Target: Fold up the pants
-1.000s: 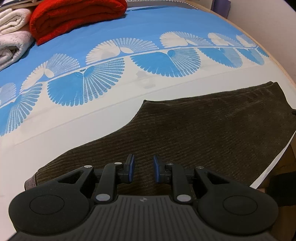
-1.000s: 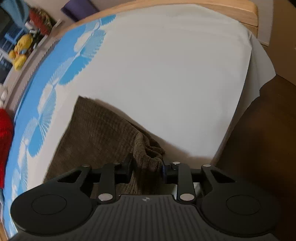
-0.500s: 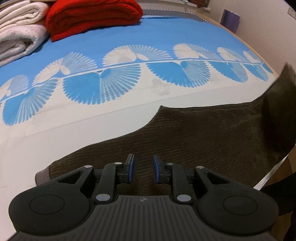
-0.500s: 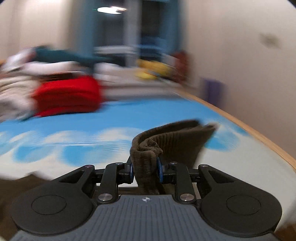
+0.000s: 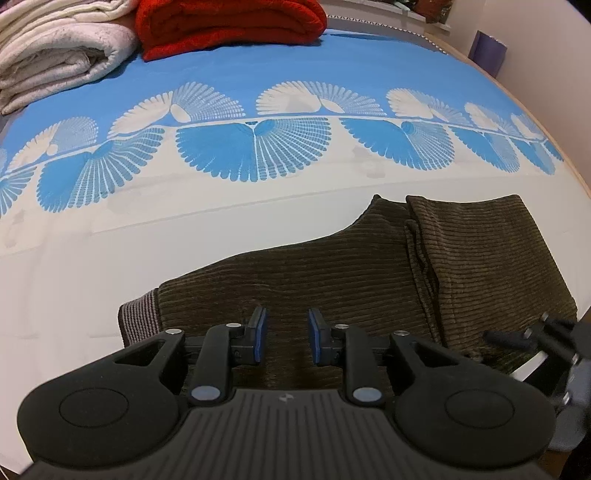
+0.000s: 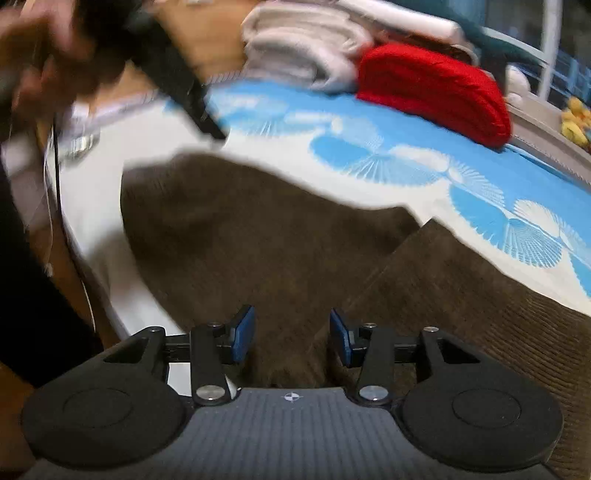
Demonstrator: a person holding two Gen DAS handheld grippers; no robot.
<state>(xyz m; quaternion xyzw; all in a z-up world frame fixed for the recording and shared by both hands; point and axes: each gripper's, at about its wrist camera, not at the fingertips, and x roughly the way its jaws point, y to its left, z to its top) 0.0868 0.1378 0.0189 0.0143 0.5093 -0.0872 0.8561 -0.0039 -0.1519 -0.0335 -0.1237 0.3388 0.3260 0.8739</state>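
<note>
Dark brown ribbed corduroy pants (image 5: 332, 273) spread flat on the white part of the bed (image 5: 110, 280), directly under and ahead of the left claw (image 5: 284, 339), with a striped grey-brown cuff (image 5: 138, 317) just ahead-left of it. To that claw's right, one end of the pants doubled back over the rest, its edge forming a ridge (image 5: 417, 258) running away from the claw. Left claw with blue pads narrowly apart, nothing between them, hovering over the cloth. Right claw (image 6: 291, 336) seen in the right wrist view above the same pants (image 6: 258, 236), jaws just widened and now standing roughly half apart, gripping nothing; cloth visible below the gap, no pad pressing on it. Ahead-right of the right claw, the folded-over layer (image 6: 461, 288) lying on top of the lower one. Part of the right claw (image 5: 543, 339) also showing at the lower right edge of the left wrist view. Beyond the pants, a blue band of the bedcover with white fan patterns (image 5: 258, 147). Farther ahead, a folded red blanket (image 5: 229, 22) beside folded white blankets (image 5: 59, 48). Far ahead-left of the right claw, a blurred hand (image 6: 44, 55) on the other tool.
</note>
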